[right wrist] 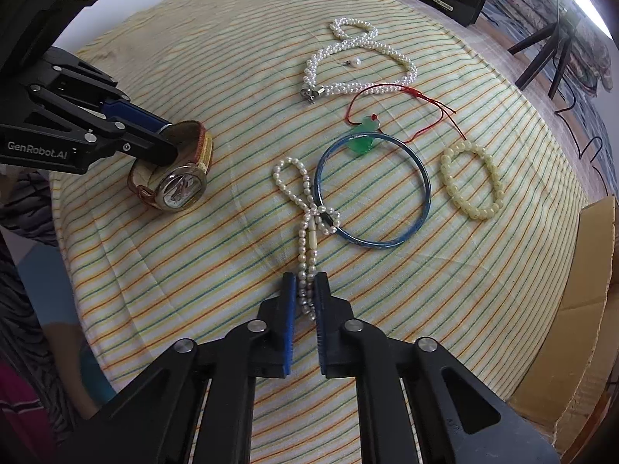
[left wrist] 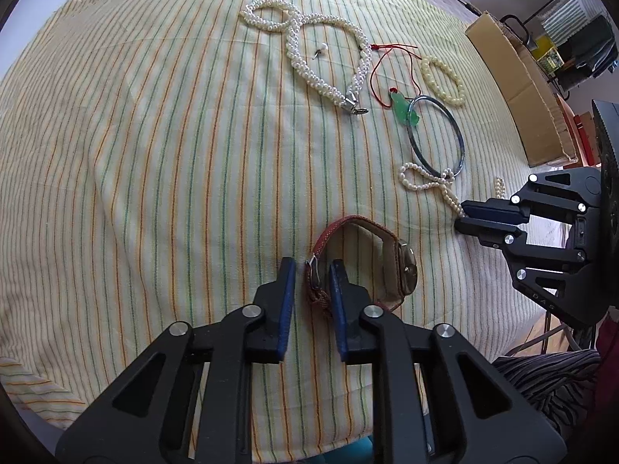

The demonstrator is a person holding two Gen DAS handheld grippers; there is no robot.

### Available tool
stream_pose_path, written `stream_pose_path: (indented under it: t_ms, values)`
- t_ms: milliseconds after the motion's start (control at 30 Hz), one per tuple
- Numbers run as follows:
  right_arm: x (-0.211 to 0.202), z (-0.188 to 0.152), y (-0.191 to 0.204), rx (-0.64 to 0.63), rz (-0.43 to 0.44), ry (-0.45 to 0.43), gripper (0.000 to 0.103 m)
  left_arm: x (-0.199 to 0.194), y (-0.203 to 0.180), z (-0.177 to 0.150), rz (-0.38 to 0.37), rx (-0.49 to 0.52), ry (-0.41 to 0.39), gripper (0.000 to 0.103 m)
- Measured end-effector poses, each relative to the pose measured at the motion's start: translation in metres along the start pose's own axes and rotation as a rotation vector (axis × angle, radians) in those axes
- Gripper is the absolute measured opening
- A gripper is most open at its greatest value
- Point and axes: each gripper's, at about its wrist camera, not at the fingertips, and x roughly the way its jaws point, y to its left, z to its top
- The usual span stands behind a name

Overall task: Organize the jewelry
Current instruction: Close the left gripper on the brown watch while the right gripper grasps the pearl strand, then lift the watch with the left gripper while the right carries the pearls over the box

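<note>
**Across the striped cloth: a watch and a pearl strand, each taken by its soft part**

On the yellow striped tablecloth the left gripper straddles the red woven strap of the gold-cased wristwatch, with the buckle end between the blue pads; the jaws stand narrow, and a sliver of gap shows on one side, so the grip looks closing rather than firm. The case is the heavy, hard end and will swing the strap down once lifted; the strap is flexible and rough enough not to slip, so the buckle stretch seems a sound place to hold, low and close to the case if possible.

The right gripper is nearly closed around the doubled tail of the thin white pearl strand. Its far loop lies on the cloth, and its knotted middle crosses the rim of the blue rigid bangle. A strand like this is light, limp and slick-beaded; pinching across two runs of beads gives purchase, but a hard pull could drag the bangle along or stress the thread.

Lying apart beyond are the green jade pendant on a red cord, touching the bangle's far rim, the cream beaded bracelet, the thick braided pearl necklace and a single loose pearl stud.
</note>
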Motion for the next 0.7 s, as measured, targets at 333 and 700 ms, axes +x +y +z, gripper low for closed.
stream_pose_path:
  t_ms: [333, 700]
  values:
    - [-0.028, -0.006, -0.005, 0.050, -0.014, -0.060, 0.006, -0.023, 0.005, -0.005, 0.006, 0.001, -0.073, 0.008]
    - [-0.096, -0.010, -0.023, 0.140, -0.085, -0.232, 0.006, -0.048, -0.016, 0.000, -0.017, 0.031, -0.167, 0.008]
